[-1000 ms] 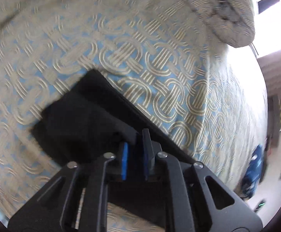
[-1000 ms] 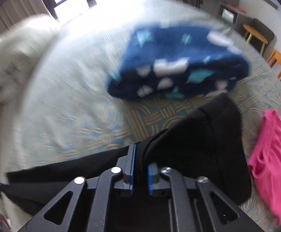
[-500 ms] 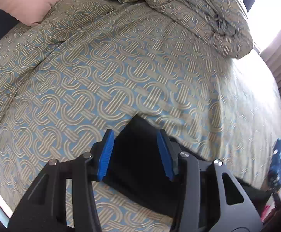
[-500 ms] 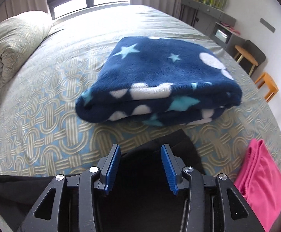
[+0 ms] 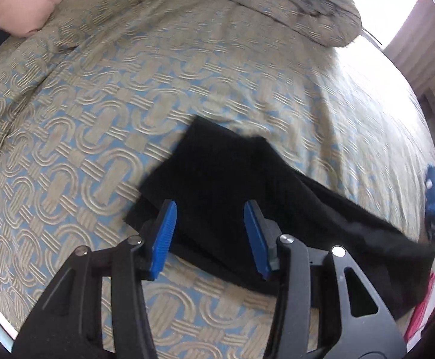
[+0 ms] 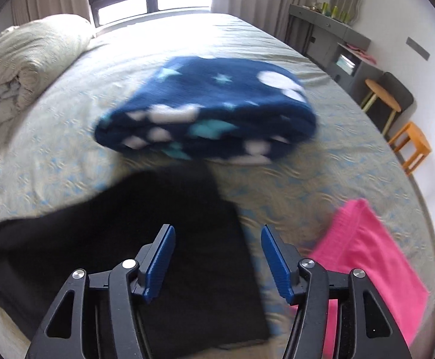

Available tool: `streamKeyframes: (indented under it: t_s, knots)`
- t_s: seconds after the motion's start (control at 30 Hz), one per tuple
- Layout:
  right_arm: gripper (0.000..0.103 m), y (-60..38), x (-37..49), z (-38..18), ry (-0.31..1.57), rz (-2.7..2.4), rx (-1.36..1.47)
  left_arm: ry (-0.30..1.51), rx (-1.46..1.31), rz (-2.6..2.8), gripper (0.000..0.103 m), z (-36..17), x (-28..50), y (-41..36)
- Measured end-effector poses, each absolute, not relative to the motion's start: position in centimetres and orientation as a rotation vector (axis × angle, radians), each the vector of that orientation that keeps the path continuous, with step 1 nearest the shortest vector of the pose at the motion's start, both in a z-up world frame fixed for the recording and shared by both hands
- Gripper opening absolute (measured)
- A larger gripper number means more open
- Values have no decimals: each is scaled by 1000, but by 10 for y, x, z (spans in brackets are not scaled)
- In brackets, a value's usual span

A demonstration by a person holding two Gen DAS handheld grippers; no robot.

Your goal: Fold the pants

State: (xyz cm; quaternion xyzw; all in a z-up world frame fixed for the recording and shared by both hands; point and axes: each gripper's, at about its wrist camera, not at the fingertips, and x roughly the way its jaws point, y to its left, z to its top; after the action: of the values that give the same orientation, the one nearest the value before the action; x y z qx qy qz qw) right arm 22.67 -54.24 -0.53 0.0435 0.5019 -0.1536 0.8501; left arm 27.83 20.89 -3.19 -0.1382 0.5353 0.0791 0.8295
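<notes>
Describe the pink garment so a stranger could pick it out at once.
Start at the patterned blue-and-beige bedspread in the right wrist view. Near its front right edge, right of the black pants, lies a flat folded bright pink knit garment. It is the only pink cloth there; the folded blanket beyond is navy with stars.

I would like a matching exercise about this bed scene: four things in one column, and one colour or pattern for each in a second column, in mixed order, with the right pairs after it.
Things:
1. pants
2. blanket
3. small cloth
4. gripper pads

Colours:
A. bright pink
B. plain blue
C. black
D. dark blue with stars and white spots

Pairs: 1-C, 2-D, 3-A, 4-B
</notes>
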Motion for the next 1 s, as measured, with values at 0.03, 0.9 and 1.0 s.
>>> streamKeyframes:
  t_s: [0.03,0.9,1.0]
  knots:
    - [62,-547,224,-8,1065,-309,84,1131,-280,146,49,-28,275,198]
    - [21,-599,158,-26,949,-86,440,1019,652,-856,73,-35,308,-413]
    - [31,-598,147,-28,956,-87,396,1055,704,-872,69,-52,314,-441]
